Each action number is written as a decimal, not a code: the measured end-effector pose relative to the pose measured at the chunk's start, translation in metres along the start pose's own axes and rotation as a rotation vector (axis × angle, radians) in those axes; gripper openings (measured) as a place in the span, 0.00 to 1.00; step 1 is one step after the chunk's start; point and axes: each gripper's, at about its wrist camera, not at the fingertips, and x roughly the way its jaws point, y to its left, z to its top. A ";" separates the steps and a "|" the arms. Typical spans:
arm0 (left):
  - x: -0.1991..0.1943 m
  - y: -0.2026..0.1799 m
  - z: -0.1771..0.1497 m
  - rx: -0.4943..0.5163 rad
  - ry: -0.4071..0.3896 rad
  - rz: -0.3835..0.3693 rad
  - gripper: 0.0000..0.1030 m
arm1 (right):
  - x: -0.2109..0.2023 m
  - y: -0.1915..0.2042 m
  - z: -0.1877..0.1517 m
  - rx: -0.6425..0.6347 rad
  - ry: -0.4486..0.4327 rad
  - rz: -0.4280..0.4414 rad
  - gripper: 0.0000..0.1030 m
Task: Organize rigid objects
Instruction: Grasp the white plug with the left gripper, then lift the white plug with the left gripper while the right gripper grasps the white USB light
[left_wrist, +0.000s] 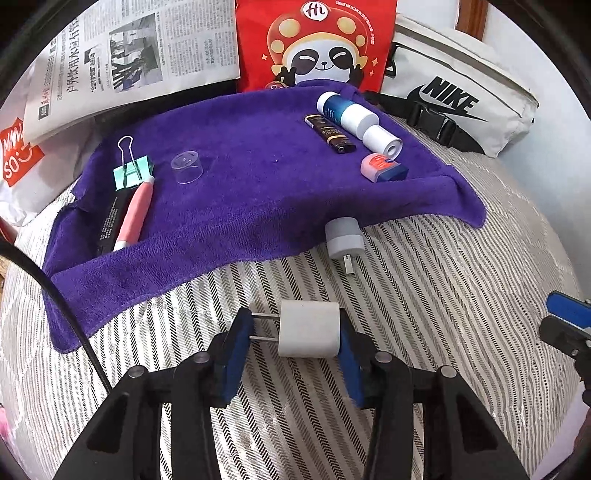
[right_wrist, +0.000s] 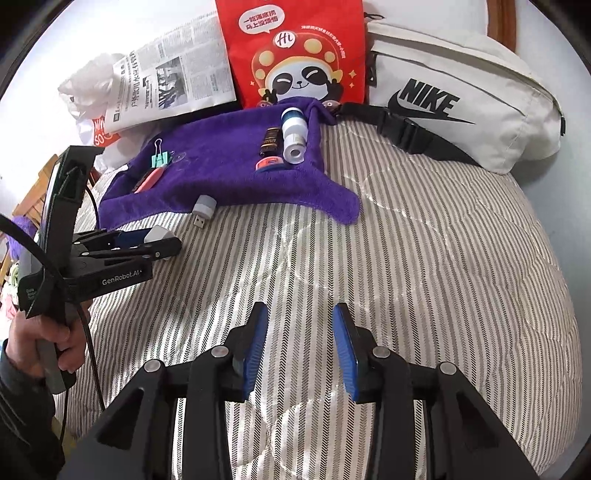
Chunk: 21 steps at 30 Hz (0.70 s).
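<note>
My left gripper (left_wrist: 293, 317) is shut on a white charger plug (left_wrist: 308, 334): its prongs meet the left pad and its body the right pad, low over the striped bedcover (right_wrist: 424, 258). The right wrist view shows the same grip (right_wrist: 159, 233). My right gripper (right_wrist: 300, 308) stands open over the bedcover, holding nothing. On the purple towel (left_wrist: 240, 192) lie a teal binder clip (left_wrist: 131, 171), a pink pen (left_wrist: 135, 212), a clear cap (left_wrist: 186, 168), a blue-white bottle (left_wrist: 354, 118), a dark tube (left_wrist: 330, 133) and a pink tin (left_wrist: 382, 168). A grey USB plug (left_wrist: 343, 238) lies at the towel's near edge.
Behind the towel stand a red panda bag (left_wrist: 317, 44), a newspaper (left_wrist: 122, 59) and a white Nike waist bag (left_wrist: 461, 96). A person's hand (right_wrist: 48, 339) holds the left gripper's handle, with a black cable hanging beside it.
</note>
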 end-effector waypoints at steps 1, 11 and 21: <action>-0.001 0.002 0.000 -0.008 0.001 -0.007 0.41 | 0.001 0.001 0.001 -0.002 0.000 0.003 0.35; -0.017 0.043 -0.010 -0.077 -0.014 0.028 0.41 | 0.034 0.027 0.032 -0.067 -0.008 0.048 0.35; -0.032 0.092 -0.028 -0.167 -0.021 0.067 0.41 | 0.094 0.066 0.075 -0.081 0.025 0.068 0.36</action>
